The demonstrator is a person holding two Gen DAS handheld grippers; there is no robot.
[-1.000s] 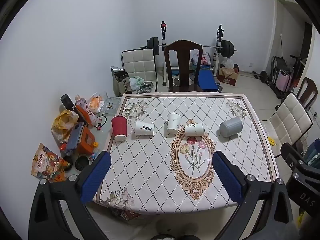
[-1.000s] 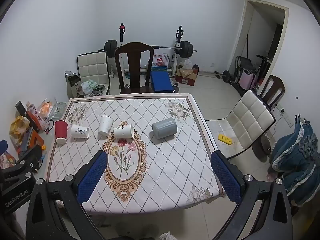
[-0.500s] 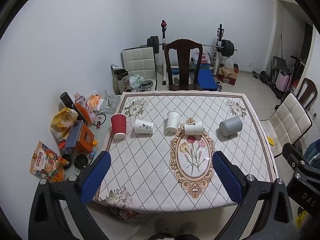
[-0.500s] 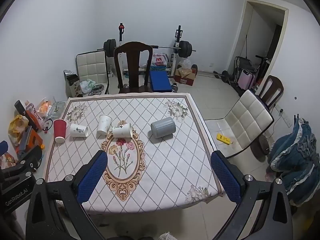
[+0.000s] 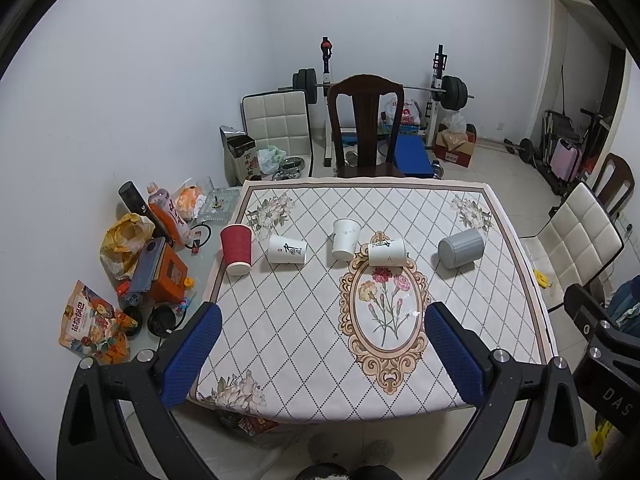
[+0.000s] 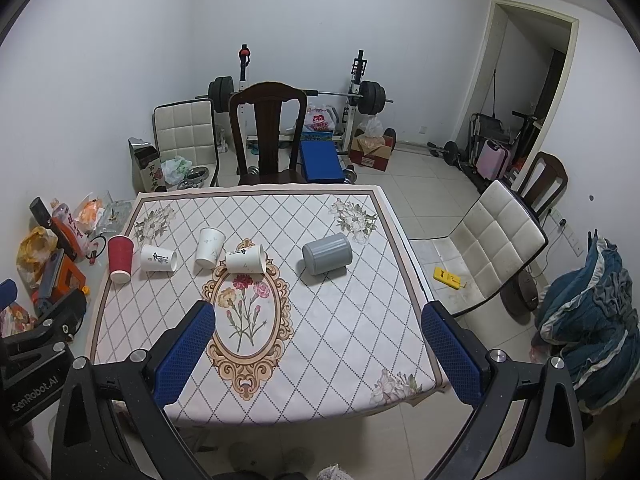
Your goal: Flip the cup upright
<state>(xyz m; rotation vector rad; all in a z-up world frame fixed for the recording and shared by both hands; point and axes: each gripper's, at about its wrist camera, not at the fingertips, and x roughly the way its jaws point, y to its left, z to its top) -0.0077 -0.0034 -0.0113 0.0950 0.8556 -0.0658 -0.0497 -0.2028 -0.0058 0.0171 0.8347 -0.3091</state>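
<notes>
Several cups stand in a row across the far half of the table [image 5: 304, 360]. A red cup [image 5: 237, 250] [image 6: 120, 258] stands upside down at the left. A white cup [image 5: 287, 249] [image 6: 158, 258] lies on its side. Another white cup [image 5: 345, 239] [image 6: 209, 247] stands upside down. A third white cup [image 5: 386, 252] [image 6: 245, 259] lies on its side. A grey cup [image 5: 460, 248] [image 6: 327, 253] lies on its side at the right. My left gripper [image 5: 320, 356] and right gripper [image 6: 318, 354] are open and empty, high above the near table edge.
A dark wooden chair [image 5: 366, 128] stands at the table's far edge. A white padded chair [image 6: 480, 248] stands to the right. Bags, bottles and boxes [image 5: 140, 256] lie on the floor at the left. A weight bench [image 5: 384, 92] stands at the back wall.
Both grippers have risen and drawn back a little, so the table looks slightly smaller. The cups have not moved.
</notes>
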